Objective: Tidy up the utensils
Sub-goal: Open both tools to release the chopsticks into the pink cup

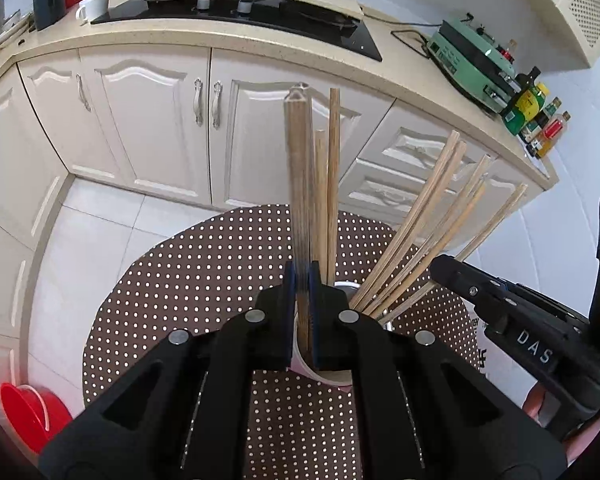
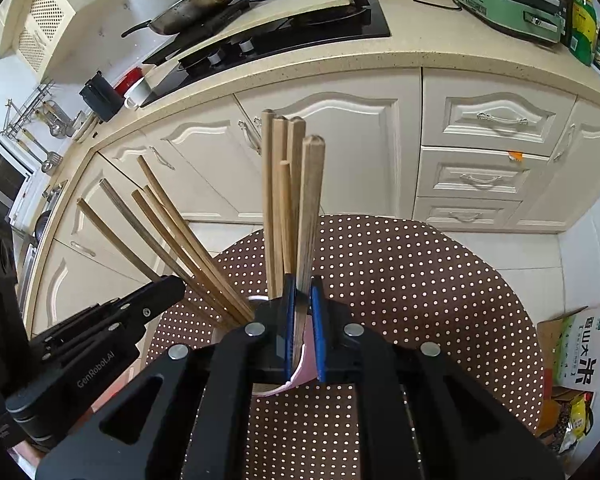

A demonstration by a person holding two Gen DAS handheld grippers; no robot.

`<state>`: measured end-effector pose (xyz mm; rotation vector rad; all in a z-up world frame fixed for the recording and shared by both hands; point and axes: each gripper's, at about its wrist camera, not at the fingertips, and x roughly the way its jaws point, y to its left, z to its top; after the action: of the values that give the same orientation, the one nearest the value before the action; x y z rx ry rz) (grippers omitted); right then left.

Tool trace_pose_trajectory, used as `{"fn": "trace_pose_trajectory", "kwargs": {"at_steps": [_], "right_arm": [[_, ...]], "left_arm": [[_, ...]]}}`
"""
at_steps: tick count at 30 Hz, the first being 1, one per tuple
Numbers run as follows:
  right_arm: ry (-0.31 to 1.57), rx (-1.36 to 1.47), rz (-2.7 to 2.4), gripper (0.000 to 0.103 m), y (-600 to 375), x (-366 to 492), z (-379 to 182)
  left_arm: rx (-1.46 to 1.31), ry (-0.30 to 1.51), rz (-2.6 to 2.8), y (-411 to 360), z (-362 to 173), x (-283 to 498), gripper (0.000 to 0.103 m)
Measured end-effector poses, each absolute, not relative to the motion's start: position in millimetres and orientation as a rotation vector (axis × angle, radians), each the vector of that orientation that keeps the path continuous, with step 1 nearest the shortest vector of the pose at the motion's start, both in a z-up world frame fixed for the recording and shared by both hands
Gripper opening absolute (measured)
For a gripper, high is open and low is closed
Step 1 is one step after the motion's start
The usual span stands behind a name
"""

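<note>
Several wooden chopsticks stand in two cups on a round brown dotted table [image 1: 204, 264]. In the left wrist view, my left gripper [image 1: 302, 280] is shut on an upright chopstick [image 1: 298, 168] that stands in a white cup [image 1: 332, 376]. A leaning bunch of chopsticks [image 1: 420, 232] fans to the right from a metal cup [image 1: 346, 286]. In the right wrist view, my right gripper [image 2: 304, 292] is shut on an upright chopstick [image 2: 311, 208] over a pink and white cup [image 2: 300, 376]. The leaning bunch [image 2: 172, 236] lies to its left.
Cream kitchen cabinets [image 1: 148, 120] and a counter with a black hob [image 1: 236, 12] run behind the table. A green appliance [image 1: 472, 60] and bottles [image 1: 532, 112] stand at the right. A red basin [image 1: 32, 412] sits on the floor, a rice bag [image 2: 580, 356] beside the table.
</note>
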<state>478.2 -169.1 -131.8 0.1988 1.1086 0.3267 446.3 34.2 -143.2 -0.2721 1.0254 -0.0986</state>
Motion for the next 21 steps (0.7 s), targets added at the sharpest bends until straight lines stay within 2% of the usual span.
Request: {"fn": "trace_pose_trajectory", "kwargs": {"at_steps": [6,11,12,14,16,19,20,21], "right_arm": [[1.125,0.212,0.33,0.009,-168.0,481.0,-136.8],[1.153,0.201,0.33,0.012,-168.1,481.5,-139.7],[1.153,0.202,0.331,0.014,-168.8,480.6,-139.1],[1.148,0.204,0.332,0.028,-170.8,477.7,-136.6],[1.146,0.198,0.33,0.036,-172.3,475.2,-135.1],[1.145,0.198,0.324,0.04,-175.3,472.3,-133.3],[1.147,0.201,0.321,0.043,-176.4,471.7,-133.1],[1.147,0.206,0.316,0.044,-178.0,470.6,-132.8]], "left_arm": [[-0.21,1.013,-0.124,28.8,-144.2,443.8,0.008],[-0.219,1.087,-0.156,28.8,-155.8,448.4,0.008],[-0.216,1.086,-0.153,28.1,-155.8,447.1,0.008],[-0.21,1.084,-0.153,26.6,-156.2,444.2,0.008],[-0.202,1.084,-0.157,24.7,-155.9,442.3,0.012],[-0.202,1.073,-0.162,23.4,-153.0,439.4,0.034],[-0.202,1.06,-0.164,24.5,-150.8,437.4,0.05],[-0.199,1.041,-0.161,24.3,-148.1,435.3,0.051]]}}
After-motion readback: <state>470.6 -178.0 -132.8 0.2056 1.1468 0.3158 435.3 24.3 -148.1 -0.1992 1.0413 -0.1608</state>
